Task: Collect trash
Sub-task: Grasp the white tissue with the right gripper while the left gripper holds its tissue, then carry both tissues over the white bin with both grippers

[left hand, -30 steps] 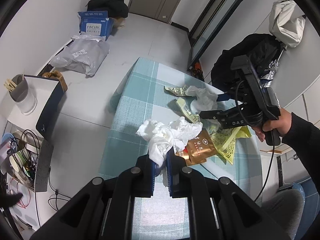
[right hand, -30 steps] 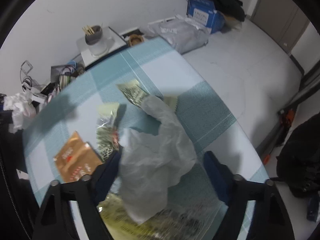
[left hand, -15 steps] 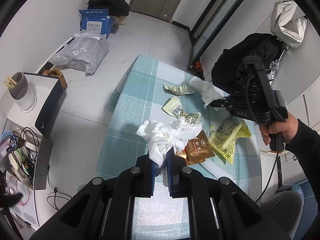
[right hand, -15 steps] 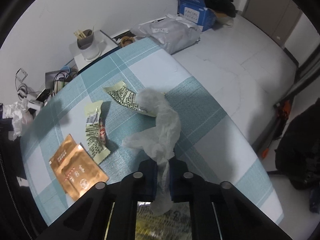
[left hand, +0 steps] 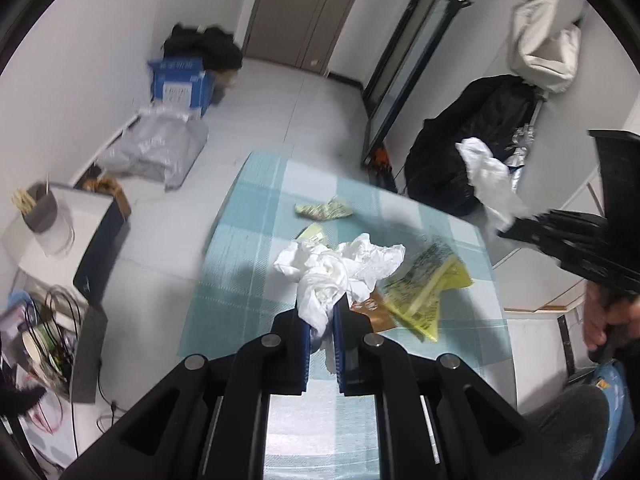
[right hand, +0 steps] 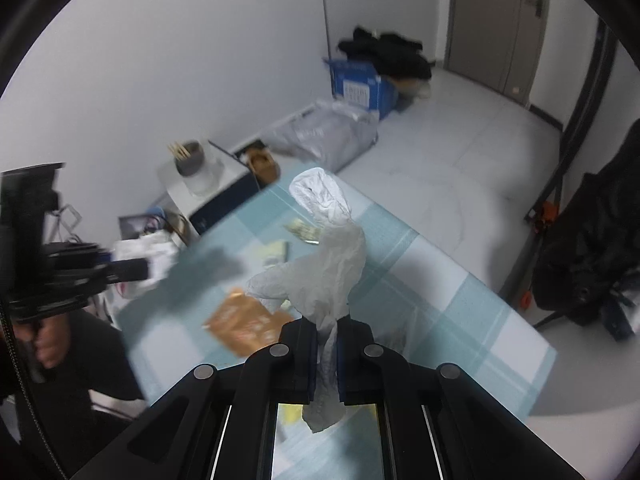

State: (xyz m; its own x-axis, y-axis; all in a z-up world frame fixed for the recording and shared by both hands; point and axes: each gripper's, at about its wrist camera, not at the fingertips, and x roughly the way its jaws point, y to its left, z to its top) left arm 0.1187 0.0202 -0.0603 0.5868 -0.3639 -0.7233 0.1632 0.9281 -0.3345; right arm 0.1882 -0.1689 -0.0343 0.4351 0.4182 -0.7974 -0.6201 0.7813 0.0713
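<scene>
White crumpled tissue (left hand: pixel 332 268) is pinched between the blue pads of the left gripper (left hand: pixel 320 324); most of the wad bunches out ahead of the tips, above the teal checked tablecloth (left hand: pixel 248 248). Whether its far edge touches the cloth cannot be told.

Right gripper (right hand: pixel 327 334) is clamped tight on a thin, pale crinkled piece, a glove or plastic film (right hand: pixel 320 264), which stands up from the jaws and trails a tail below them. From the left wrist view that piece (left hand: pixel 490 176) hangs well clear of the table, off to the right.

Step in hand, as I read it: pick-up done on both sides, each tool loaded, carry to a bin pending. No bin or bag for the trash is identifiable in either view.

Left on the table: yellow printed wrapper (left hand: pixel 428 292), copper-brown sachet (right hand: pixel 240 320), a torn pale-green wrapper (left hand: pixel 324 210) farther off, another small packet (left hand: pixel 312 234) partly under the tissue.

Next move calls for keeping both grips closed while carrying; the light film could flap or slip, and the loose tissue bulk could snag the sachet beside it. After drop-off, return for the flat wrappers, which lie tight against cloth and will need an edge-on pinch.
</scene>
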